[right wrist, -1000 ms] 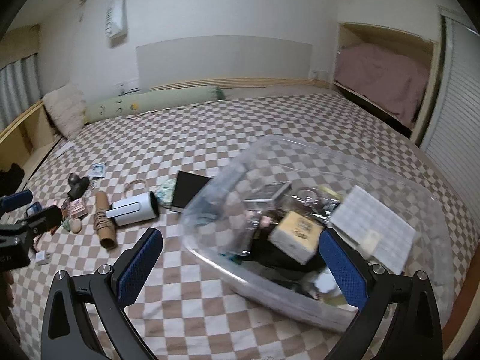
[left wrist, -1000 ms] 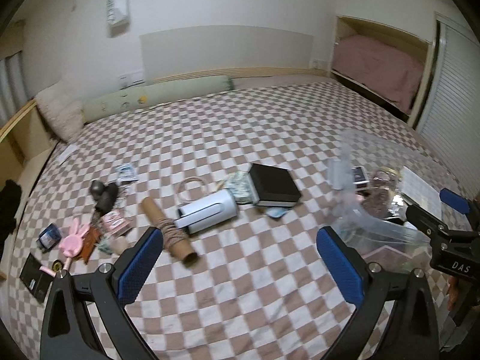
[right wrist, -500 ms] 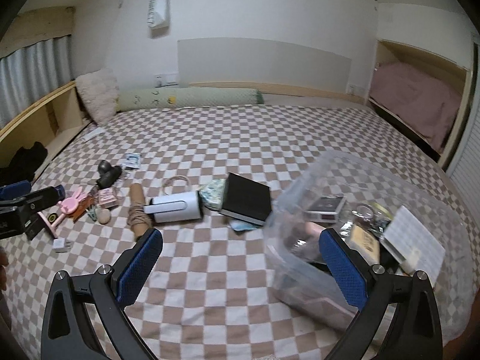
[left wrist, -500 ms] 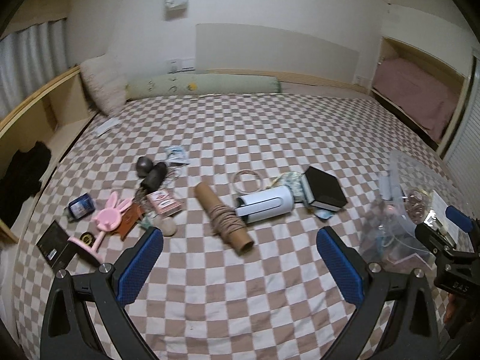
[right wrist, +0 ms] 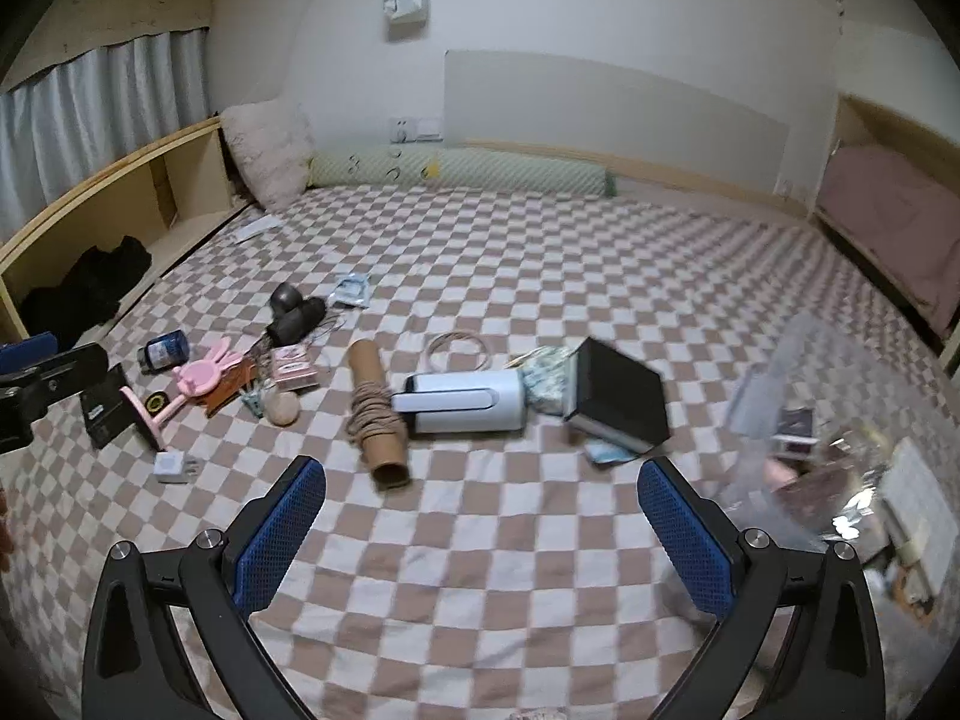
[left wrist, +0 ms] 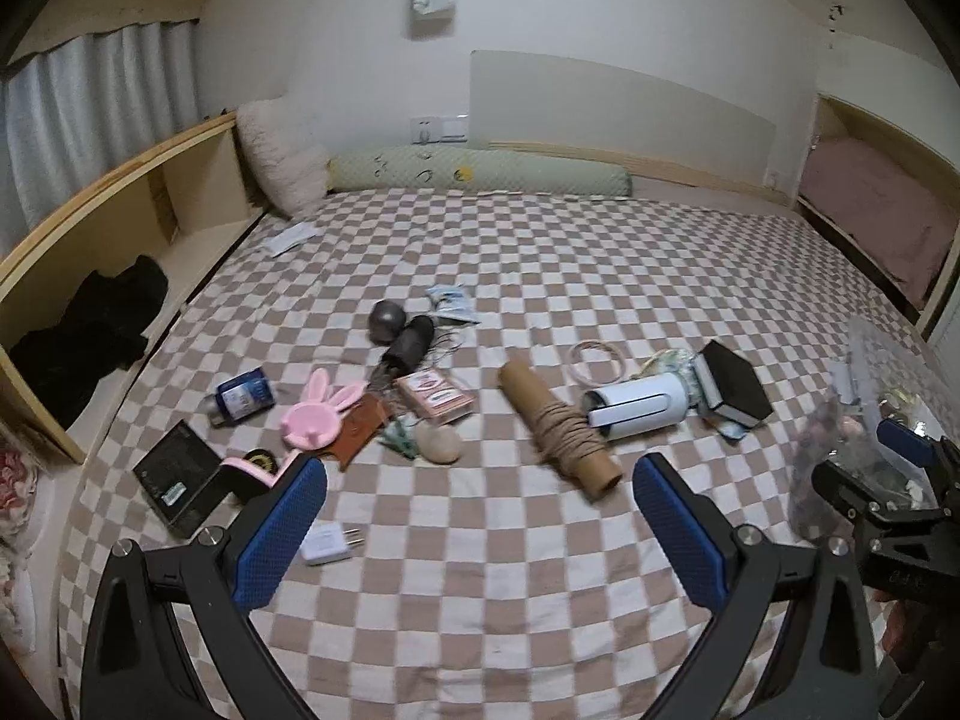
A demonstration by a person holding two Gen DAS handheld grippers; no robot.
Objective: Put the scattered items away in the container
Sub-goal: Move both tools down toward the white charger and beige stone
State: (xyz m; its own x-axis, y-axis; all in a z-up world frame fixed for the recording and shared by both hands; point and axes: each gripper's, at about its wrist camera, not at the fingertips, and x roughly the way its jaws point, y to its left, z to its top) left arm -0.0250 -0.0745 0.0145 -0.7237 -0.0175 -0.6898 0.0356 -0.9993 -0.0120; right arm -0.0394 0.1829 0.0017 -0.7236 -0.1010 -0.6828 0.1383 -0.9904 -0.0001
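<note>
A big bed (left wrist: 540, 276) with a brown and white checked sheet fills the room, with a long green bolster (left wrist: 480, 177) at the far end by the wall. Lots of small things lie scattered on the sheet. A cardboard tube (left wrist: 558, 435) with string wound round it lies in the middle, and just right of it is a white cylinder (left wrist: 636, 407) on its side. A black box (left wrist: 733, 384) sits right of that, touching a scrunched patterned cloth (right wrist: 543, 384). To the left are a pink bunny stand (left wrist: 315, 417), a small blue jar (left wrist: 243, 399), a pink card pack (left wrist: 435, 396) and a white plug (left wrist: 329, 543) near the front. The clear plastic container (right wrist: 828, 456) stands at the right edge of the bed – it already has things in it, but they look blurry. The left gripper (left wrist: 480, 534) is wide open and holds nothing. The right gripper (right wrist: 483, 534) is wide open too, with nothing in it – both hang over bare sheet near the front
</note>
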